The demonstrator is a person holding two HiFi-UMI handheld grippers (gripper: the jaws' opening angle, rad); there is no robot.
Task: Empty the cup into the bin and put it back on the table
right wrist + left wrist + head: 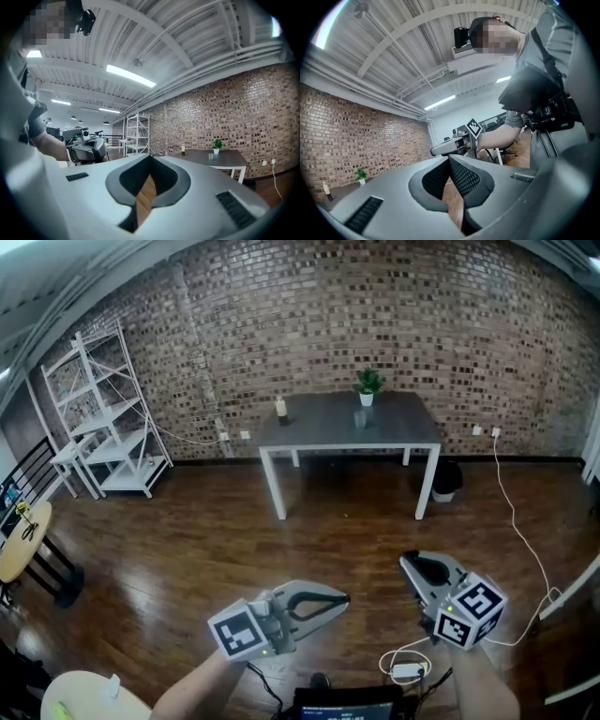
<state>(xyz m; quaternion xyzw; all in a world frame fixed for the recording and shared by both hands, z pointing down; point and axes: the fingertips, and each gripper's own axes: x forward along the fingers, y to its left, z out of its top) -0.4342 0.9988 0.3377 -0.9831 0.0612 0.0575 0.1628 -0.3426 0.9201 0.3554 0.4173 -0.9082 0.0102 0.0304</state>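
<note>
The left gripper (pixel 345 597) and right gripper (pixel 406 562) are held well apart from the desk (pixel 319 425), fingers clenched and empty; the cup (pixel 360 418) on it is judged not yet approached.

Loft office; brick wall (pixel 375 315), shelving (pixel 108 418)

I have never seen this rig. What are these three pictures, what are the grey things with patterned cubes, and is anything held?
A person holds a two-jaw gripper in each hand; there is no robot. The head view looks down from their head at the left gripper and right gripper. The other two pictures come from cameras riding on each gripper. Both are shut and empty. Across the room a grey table carries a plant, a small bottle and a cup; a black bin stands beside it.
</note>
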